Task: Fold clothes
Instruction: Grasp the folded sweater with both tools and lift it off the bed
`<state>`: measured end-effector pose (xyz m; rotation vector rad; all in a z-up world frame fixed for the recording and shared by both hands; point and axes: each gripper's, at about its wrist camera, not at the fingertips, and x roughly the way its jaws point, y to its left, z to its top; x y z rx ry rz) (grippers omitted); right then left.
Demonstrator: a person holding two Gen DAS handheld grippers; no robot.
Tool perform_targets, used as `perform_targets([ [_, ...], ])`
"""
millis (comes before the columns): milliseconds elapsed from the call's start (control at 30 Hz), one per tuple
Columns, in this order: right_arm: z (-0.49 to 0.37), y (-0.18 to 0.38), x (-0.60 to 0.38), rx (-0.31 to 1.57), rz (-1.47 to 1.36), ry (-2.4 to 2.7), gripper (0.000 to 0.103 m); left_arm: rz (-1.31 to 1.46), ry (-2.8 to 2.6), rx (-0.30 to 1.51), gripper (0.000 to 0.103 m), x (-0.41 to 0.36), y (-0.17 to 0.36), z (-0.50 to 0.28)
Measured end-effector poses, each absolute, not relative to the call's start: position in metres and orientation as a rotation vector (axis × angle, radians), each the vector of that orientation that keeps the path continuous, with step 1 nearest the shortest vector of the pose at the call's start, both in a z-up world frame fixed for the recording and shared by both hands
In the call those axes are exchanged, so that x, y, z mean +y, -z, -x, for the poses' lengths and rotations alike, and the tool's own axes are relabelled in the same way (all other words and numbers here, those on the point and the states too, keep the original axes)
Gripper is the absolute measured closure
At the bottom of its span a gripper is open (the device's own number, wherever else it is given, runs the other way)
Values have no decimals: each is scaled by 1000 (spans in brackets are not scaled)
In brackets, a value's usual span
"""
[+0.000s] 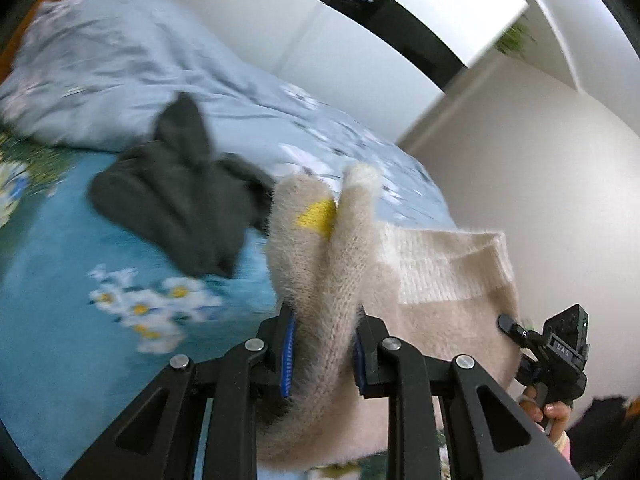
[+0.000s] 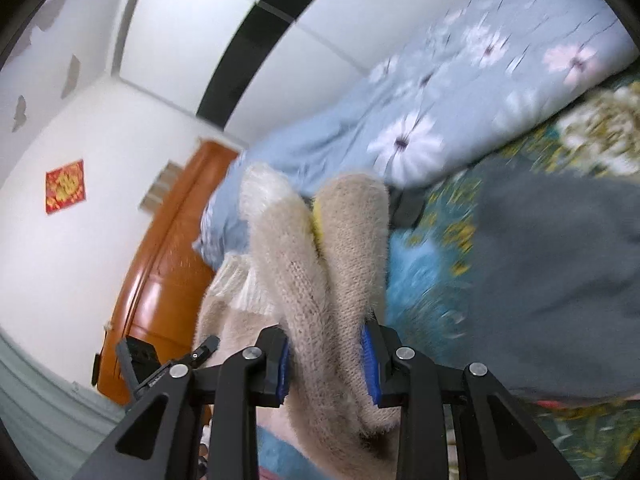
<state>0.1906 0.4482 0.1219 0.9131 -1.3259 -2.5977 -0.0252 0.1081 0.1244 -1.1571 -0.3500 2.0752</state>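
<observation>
A fuzzy beige knit sweater with a cream ribbed hem and a yellow patch hangs in the air over the bed. My left gripper is shut on a bunched fold of it. My right gripper is shut on another fold of the same sweater. The right gripper also shows at the right edge of the left wrist view. The left gripper shows at the lower left of the right wrist view. A dark grey garment lies crumpled on the blue floral bedsheet; it also shows in the right wrist view.
A light blue flowered duvet is heaped at the far side of the bed, also in the right wrist view. White wardrobe doors stand behind it. An orange wooden door is at the left of the right wrist view.
</observation>
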Motion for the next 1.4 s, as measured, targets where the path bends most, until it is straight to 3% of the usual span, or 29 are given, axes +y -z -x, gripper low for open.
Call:
perform_targets([
  [233,-261,-152,517,-1336,-802,2744,72,1102,-1933,-194,79,212,-157,-16],
  [433,-304,-140,569,-1447,-805,2822,72,1152,-1818,-83,79,291,-131,-21],
  [700,-330,-61,628,-1778,-893,2782,72,1333,-1773,-20,78,334,-67,-7],
  [867,-334,-8,646,-1967,-930,2673,69,1476,-1737,-159,71,322,-26,8],
  [967,-330,-7,647,-1938,-948,2696,66,1471,-1748,-176,68,321,-23,4],
  [1100,-327,-25,645,-1869,-1022,2744,57,1461,-1764,-193,50,318,-36,5],
  [1233,-325,-43,640,-1837,-1059,2813,55,1433,-1812,-230,46,307,-48,7],
  [1400,-312,-81,628,-1571,-1197,3145,55,1337,-1894,-192,46,294,-73,-1],
])
